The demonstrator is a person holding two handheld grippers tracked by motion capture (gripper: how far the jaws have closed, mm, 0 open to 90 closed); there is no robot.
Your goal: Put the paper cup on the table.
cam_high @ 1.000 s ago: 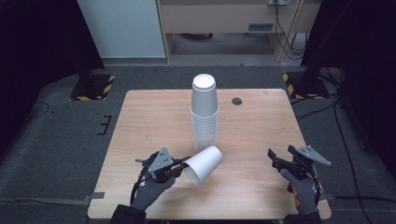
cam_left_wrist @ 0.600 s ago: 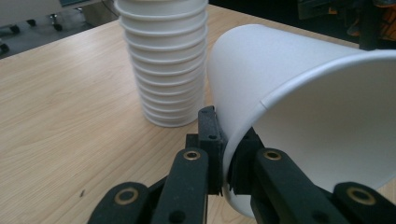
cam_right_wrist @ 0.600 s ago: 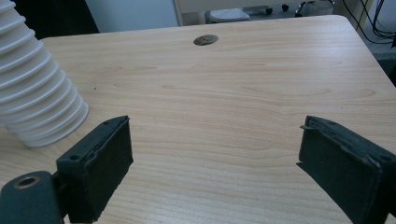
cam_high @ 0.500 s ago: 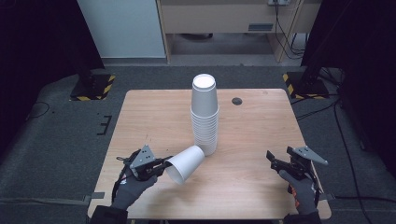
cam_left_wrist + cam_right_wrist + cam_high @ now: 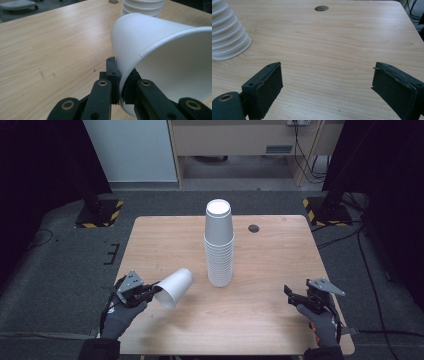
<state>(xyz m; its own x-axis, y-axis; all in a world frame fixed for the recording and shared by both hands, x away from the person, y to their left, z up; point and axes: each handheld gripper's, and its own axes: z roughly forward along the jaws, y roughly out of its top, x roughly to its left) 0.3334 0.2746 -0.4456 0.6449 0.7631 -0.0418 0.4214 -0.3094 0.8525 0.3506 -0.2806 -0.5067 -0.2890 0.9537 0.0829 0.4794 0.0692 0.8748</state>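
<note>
The stack of cups stands upside down near the middle of the wooden table and serves as the landmark. To the left of the stack and nearer to the person, the left gripper holds a single white cup. Its jaws pinch the rim wall, one pad outside and the other inside, so the cup hangs tilted with its mouth toward the gripper. I judge the thin rim is the easiest place to grip for carrying the cup away from the stack. To the right of the stack, well apart, the right gripper waits low over the table with jaws wide and nothing between them.
</note>
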